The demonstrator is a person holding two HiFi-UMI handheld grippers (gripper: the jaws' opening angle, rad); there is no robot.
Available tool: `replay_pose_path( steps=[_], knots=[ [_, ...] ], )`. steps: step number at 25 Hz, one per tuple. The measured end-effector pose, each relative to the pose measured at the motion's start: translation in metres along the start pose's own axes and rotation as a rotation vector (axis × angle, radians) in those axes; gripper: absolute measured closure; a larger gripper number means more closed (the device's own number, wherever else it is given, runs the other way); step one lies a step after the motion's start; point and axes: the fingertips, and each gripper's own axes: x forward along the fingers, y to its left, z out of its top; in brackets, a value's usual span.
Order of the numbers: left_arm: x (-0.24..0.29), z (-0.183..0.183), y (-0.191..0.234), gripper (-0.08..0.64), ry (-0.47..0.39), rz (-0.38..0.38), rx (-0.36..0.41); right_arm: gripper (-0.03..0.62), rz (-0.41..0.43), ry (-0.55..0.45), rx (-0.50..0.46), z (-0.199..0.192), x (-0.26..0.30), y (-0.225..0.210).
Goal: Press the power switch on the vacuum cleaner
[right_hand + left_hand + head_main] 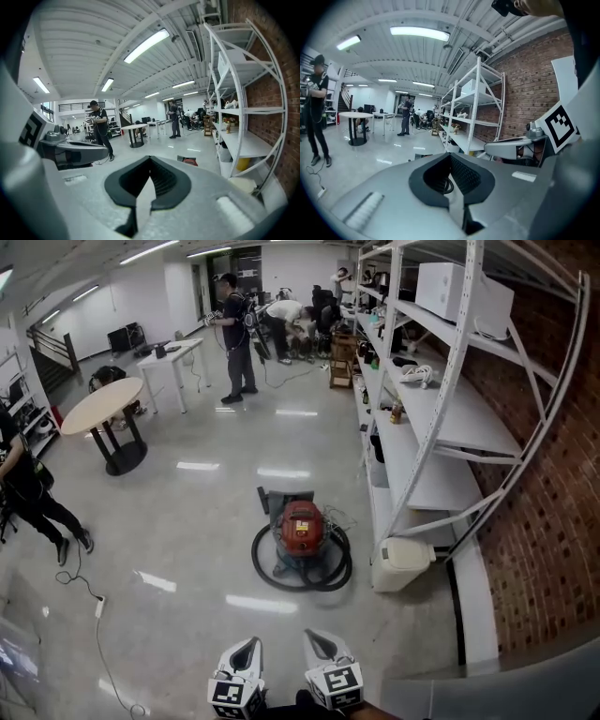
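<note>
The vacuum cleaner (302, 527) is a red drum on a dark base, standing on the glossy floor with its black hose (333, 576) coiled around it. It lies well ahead of both grippers. In the right gripper view only its red top (190, 161) peeks over the jaws. My left gripper (246, 653) and right gripper (324, 645) are side by side at the bottom edge of the head view, both shut and holding nothing. The left gripper (450, 155) and the right gripper (150, 159) each show their tips meeting in their own views.
A tall white shelf rack (427, 432) runs along the brick wall on the right, with a white bin (402, 563) at its foot beside the vacuum. A cable and power strip (98, 607) lie at left. A walking person (28, 491), a round table (101, 407) and several people (236, 334) stand farther off.
</note>
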Motion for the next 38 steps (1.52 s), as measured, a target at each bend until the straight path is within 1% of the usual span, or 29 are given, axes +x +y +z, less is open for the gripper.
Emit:
replay_pose_path(
  steps=[2, 6, 9, 12, 17, 19, 22, 25, 28, 31, 34, 38],
  knots=[
    [-0.005, 0.003, -0.002, 0.545, -0.015, -0.006, 0.006, 0.600, 0.006, -0.017, 0.004, 0.007, -0.007, 0.004],
    [-0.017, 0.007, 0.000, 0.545, -0.035, -0.018, 0.021, 0.600, -0.015, -0.048, 0.002, 0.012, -0.017, 0.013],
    [-0.031, 0.009, 0.009, 0.545, -0.047, -0.011, 0.027, 0.600, -0.027, -0.045, -0.007, 0.008, -0.021, 0.028],
    [-0.041, 0.002, 0.018, 0.545, -0.041, -0.008, 0.027, 0.600, -0.044, -0.036, -0.010, 0.003, -0.024, 0.043],
    [-0.052, -0.004, 0.027, 0.545, -0.037, -0.040, 0.038, 0.601, -0.059, -0.013, -0.011, -0.009, -0.025, 0.067],
    [-0.056, -0.006, 0.032, 0.545, -0.037, -0.048, 0.042, 0.601, -0.073, -0.016, -0.012, -0.006, -0.024, 0.074],
    [-0.057, -0.018, 0.044, 0.545, -0.033, -0.041, 0.051, 0.601, -0.105, -0.031, -0.008, 0.003, -0.024, 0.079],
    [-0.060, -0.013, 0.050, 0.545, -0.045, -0.045, 0.051, 0.603, -0.102, -0.040, -0.010, 0.000, -0.022, 0.083],
    [-0.062, -0.008, 0.051, 0.545, -0.064, -0.054, 0.052, 0.603, -0.124, -0.035, -0.003, 0.001, -0.025, 0.083],
    [-0.063, -0.012, 0.051, 0.545, -0.058, -0.056, 0.055, 0.601, -0.133, -0.047, -0.009, -0.001, -0.028, 0.082],
    [-0.065, -0.012, 0.049, 0.545, -0.058, -0.060, 0.038, 0.601, -0.141, -0.049, -0.013, 0.000, -0.031, 0.080],
    [-0.070, -0.016, 0.052, 0.545, -0.052, -0.044, 0.049, 0.601, -0.145, -0.042, -0.019, -0.001, -0.033, 0.082]
  ],
)
